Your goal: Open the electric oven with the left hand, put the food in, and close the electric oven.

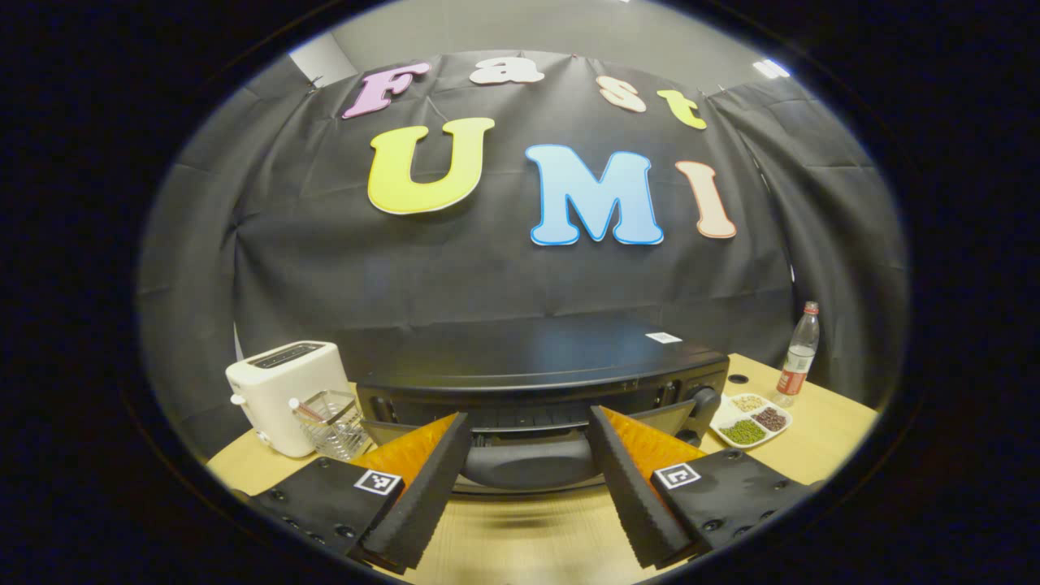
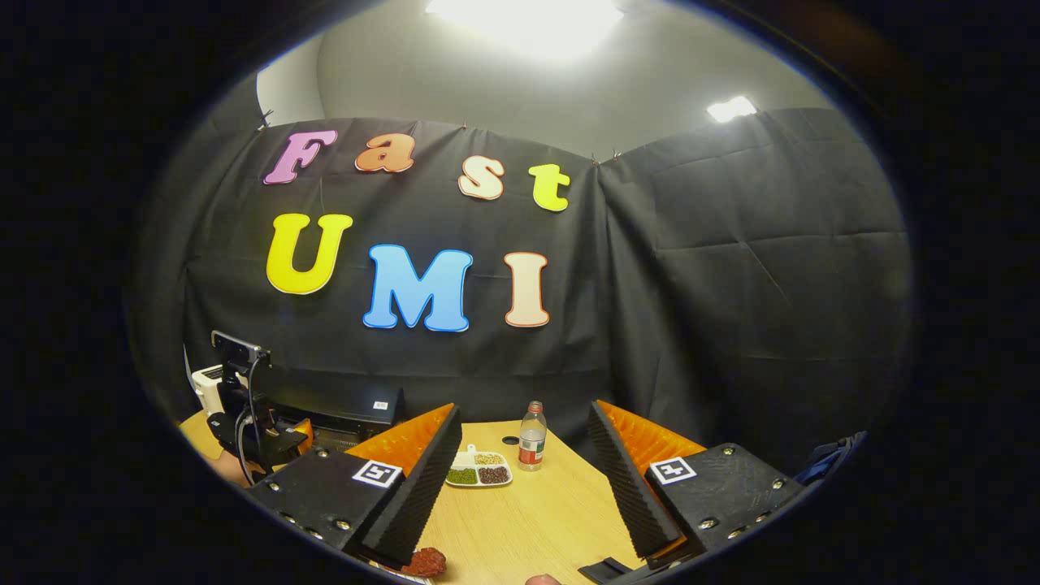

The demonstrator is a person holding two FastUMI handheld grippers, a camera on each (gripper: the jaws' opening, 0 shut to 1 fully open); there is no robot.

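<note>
oven (image 1: pixel 536 366): just beyond left gripper (image 1: pixel 530 465), handle between its spread fingers
right gripper (image 2: pixel 524 475): spread, food (image 2: pixel 424 561) near-left

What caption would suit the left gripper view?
Open left gripper faces the electric oven, its door ajar, between toaster and bean tray.

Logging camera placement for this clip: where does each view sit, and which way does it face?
Left gripper view: rides the left hand-held gripper, low over the table, facing the electric oven head-on; its own open fingers frame the door handle.
Right gripper view: rides the right hand-held gripper, facing along the table toward the booth wall; its own open fingers show, with the left hand-held gripper farther off.
Shared: oven, bottle, sectioned plate, toaster.
</note>
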